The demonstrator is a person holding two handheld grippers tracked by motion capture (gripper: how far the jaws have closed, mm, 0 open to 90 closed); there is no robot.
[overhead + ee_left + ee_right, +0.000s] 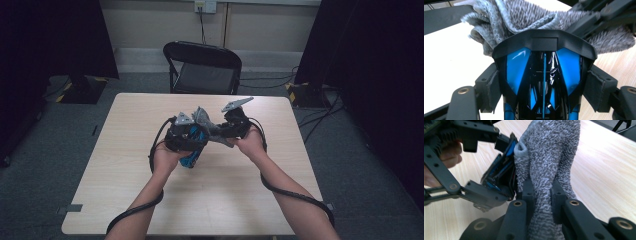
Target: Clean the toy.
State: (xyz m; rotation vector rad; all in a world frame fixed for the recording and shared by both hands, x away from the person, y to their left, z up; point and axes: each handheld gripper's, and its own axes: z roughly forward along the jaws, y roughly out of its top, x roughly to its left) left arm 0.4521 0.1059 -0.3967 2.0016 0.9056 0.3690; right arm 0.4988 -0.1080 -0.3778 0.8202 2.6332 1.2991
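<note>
Two handheld grippers meet above the middle of a pale wood-grain table (125, 200), which stands on grey carpet in a room hung with dark curtains (50, 40) on both sides. Beyond the far edge of the table stands a black folding chair (202, 67), with a wall socket (205, 6) and a cable behind it, while more cables trail over the floor at the right. The tabletop around the person's forearms is bare.

The left gripper (544, 82) is clamped on a glossy blue and black plastic toy (544, 75), its padded jaws pressing on the toy's two flanks; the toy's angular black front edge points away from the camera. The right gripper (541, 195) is squeezed tight on a grey cloth (549, 157), a soft nubbly fabric bunched into folds between its jaws. In the right gripper view the cloth lies against the toy's upper edge; in the left gripper view it is piled over the toy's far end. In the high view, both are held just above the table, between the two hands.
</note>
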